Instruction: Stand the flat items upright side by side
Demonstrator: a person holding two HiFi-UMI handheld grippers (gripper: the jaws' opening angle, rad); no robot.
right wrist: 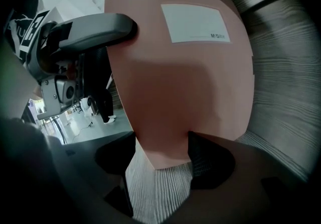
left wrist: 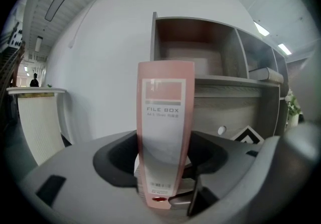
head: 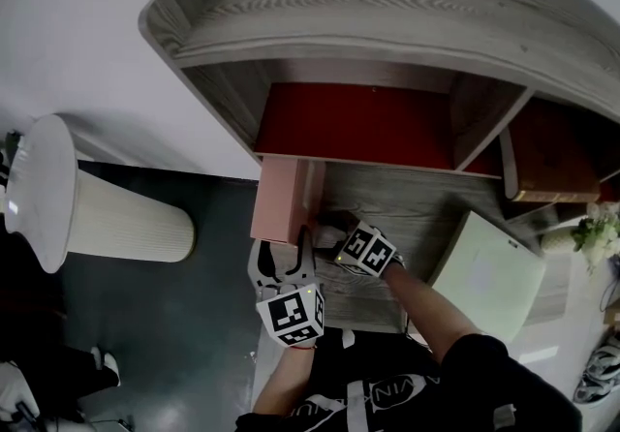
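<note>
In the head view, one pink file box [head: 281, 198] stood upright at the left end of the bench [head: 407, 217], below the red-backed shelf [head: 387, 4]. The left tool [head: 286, 248] and the right tool [head: 329, 230] both met it from the lower side of the frame. One pale green flat item [head: 489, 275] lay flat at the right of the bench, well apart from the box. One brown book [head: 542, 173] lay flat in a shelf compartment at the upper right. So one of three flat things looked to be standing. The green one, and perhaps the book, seemed left to stand beside it. In the left gripper view, the box's labelled spine [left wrist: 165, 132] rose upright through the centre of the frame. The left tool [left wrist: 163, 178] stood fairly wide, its jaws closed on that spine. In the right gripper view, the box's broad pink face [right wrist: 185, 72] filled the frame. The right tool [right wrist: 163, 152], also wide, clamped the box's lower corner, and a finger of the left tool [right wrist: 95, 29] pressed its edge at the upper left.
</note>
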